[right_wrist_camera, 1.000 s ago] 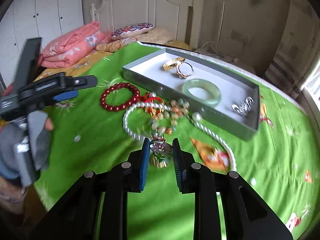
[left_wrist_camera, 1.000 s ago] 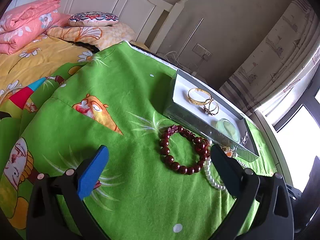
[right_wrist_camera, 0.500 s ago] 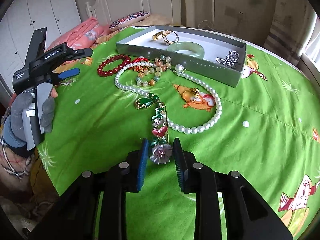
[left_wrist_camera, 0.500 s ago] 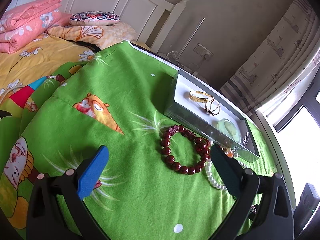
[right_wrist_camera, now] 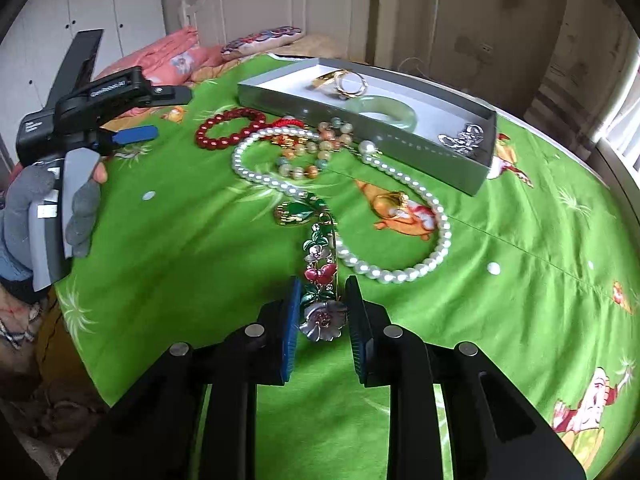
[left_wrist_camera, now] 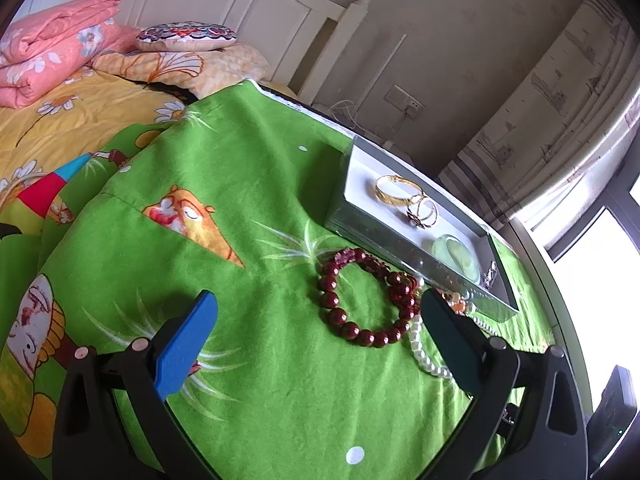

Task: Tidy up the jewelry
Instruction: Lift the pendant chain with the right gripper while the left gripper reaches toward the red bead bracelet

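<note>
My right gripper (right_wrist_camera: pixel 322 312) holds the grey flower end of a long floral brooch (right_wrist_camera: pixel 320 268), its jaws closing on it. The brooch lies stretched on the green cloth toward a pearl necklace (right_wrist_camera: pixel 400 276). Beyond are a mixed-colour bead bracelet (right_wrist_camera: pixel 320 148), a red bead bracelet (right_wrist_camera: pixel 208 136) and a gold ring (right_wrist_camera: pixel 390 202). The grey tray (right_wrist_camera: pixel 400 148) holds a jade bangle (right_wrist_camera: pixel 384 110), gold bangles and a silver piece. My left gripper (left_wrist_camera: pixel 320 300) hangs open above the red bead bracelet (left_wrist_camera: pixel 348 328), beside the tray (left_wrist_camera: pixel 360 228).
A gloved hand (right_wrist_camera: pixel 24 208) holds the left gripper (right_wrist_camera: pixel 160 114) at the cloth's left edge. A bed with pink quilt (left_wrist_camera: pixel 52 60) and pillows lies behind. Curtains and a window stand to the right.
My right gripper has drawn back from the jewelry pile, dragging the floral brooch out along the cloth. The left gripper has stayed where it was, still open.
</note>
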`<control>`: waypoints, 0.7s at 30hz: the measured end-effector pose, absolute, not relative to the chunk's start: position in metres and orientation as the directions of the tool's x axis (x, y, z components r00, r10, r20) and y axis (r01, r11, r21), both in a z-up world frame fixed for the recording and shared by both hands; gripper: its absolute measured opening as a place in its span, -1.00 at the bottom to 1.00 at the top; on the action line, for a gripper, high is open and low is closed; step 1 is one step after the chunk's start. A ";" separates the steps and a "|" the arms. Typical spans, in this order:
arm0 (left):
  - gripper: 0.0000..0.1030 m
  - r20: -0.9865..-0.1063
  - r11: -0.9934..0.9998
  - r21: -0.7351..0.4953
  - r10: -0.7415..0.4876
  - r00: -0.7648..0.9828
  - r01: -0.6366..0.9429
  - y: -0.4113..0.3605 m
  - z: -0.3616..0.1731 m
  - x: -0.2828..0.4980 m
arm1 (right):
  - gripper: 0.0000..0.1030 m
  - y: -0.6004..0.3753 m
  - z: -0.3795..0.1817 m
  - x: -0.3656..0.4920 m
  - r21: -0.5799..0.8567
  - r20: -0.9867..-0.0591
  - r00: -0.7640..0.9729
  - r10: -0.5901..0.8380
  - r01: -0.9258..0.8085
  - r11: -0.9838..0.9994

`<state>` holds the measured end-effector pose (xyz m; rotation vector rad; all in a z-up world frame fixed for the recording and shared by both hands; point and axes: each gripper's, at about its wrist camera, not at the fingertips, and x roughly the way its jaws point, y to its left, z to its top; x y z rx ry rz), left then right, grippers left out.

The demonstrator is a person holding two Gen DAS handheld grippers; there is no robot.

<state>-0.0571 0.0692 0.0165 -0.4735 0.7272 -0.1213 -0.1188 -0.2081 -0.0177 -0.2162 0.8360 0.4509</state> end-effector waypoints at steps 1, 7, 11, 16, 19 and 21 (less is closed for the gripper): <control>0.95 -0.612 0.890 -0.453 -0.277 0.741 -0.042 0.067 0.016 -0.057 | -0.55 -0.209 -0.018 -0.119 -0.004 -0.753 0.584 0.304 -0.465 0.885; 0.88 -0.666 0.926 -0.372 -0.318 0.674 0.070 0.040 0.014 -0.051 | -0.55 -0.227 -0.015 -0.116 0.093 -0.726 0.588 0.357 -0.430 0.898; 0.56 -0.689 0.936 -0.341 -0.309 0.656 0.083 0.031 0.012 -0.049 | -0.55 -0.224 -0.014 -0.120 0.082 -0.721 0.593 0.358 -0.441 0.894; 0.30 -0.713 0.950 -0.249 -0.312 0.628 0.189 0.007 0.014 -0.052 | -0.54 -0.227 -0.014 -0.120 0.103 -0.712 0.593 0.376 -0.442 0.891; 0.30 -0.728 0.957 -0.137 -0.272 0.629 0.255 -0.010 0.018 -0.050 | -0.54 -0.228 -0.014 -0.121 0.108 -0.709 0.591 0.384 -0.446 0.888; 0.30 -0.758 0.945 -0.034 -0.236 0.608 0.325 -0.027 0.016 -0.046 | -0.54 -0.228 -0.014 -0.121 0.115 -0.706 0.592 0.389 -0.446 0.888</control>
